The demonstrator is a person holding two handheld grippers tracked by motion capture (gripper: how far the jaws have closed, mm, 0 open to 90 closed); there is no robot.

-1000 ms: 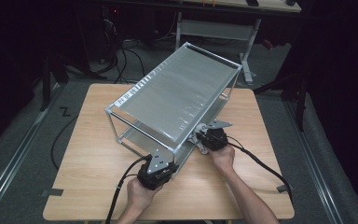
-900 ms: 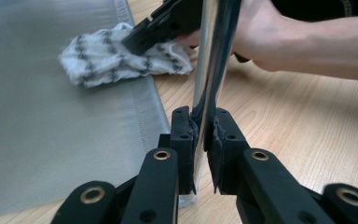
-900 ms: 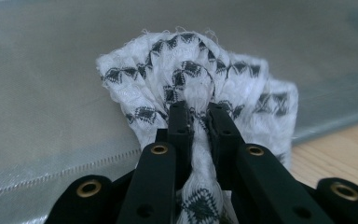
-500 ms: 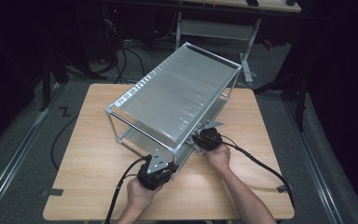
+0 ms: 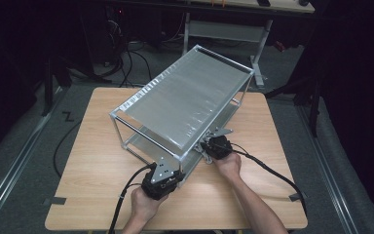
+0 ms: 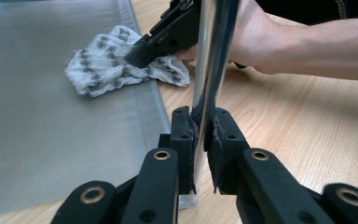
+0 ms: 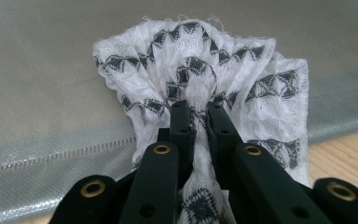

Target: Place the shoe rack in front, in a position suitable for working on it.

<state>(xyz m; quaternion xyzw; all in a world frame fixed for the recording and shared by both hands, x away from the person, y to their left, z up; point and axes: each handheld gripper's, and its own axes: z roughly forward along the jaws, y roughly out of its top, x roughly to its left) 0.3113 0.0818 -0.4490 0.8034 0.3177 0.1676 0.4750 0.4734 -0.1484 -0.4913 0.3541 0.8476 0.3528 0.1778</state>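
1. Dark surroundings framed a wooden table point(image 5: 102, 165), on which a metal-framed rack point(image 5: 185, 105) with grey mesh shelves was set at an angle.
2. A white cloth point(image 7: 200, 88) with a black pattern was seen bunched on the lower shelf point(image 6: 42, 121), at its edge beside the table top.
3. The cloth was pinched between the closed jaws of the right gripper point(image 7: 199, 122), its fabric drawn down between them.
4. The right gripper was also seen in the high view point(image 5: 217, 146), beside the rack's near side.
5. The left gripper point(image 6: 201, 135) was clamped on the rack's shiny upright post point(image 6: 212, 60) at the near corner.
6. Both grippers were held by a person's hands point(image 5: 146, 204).
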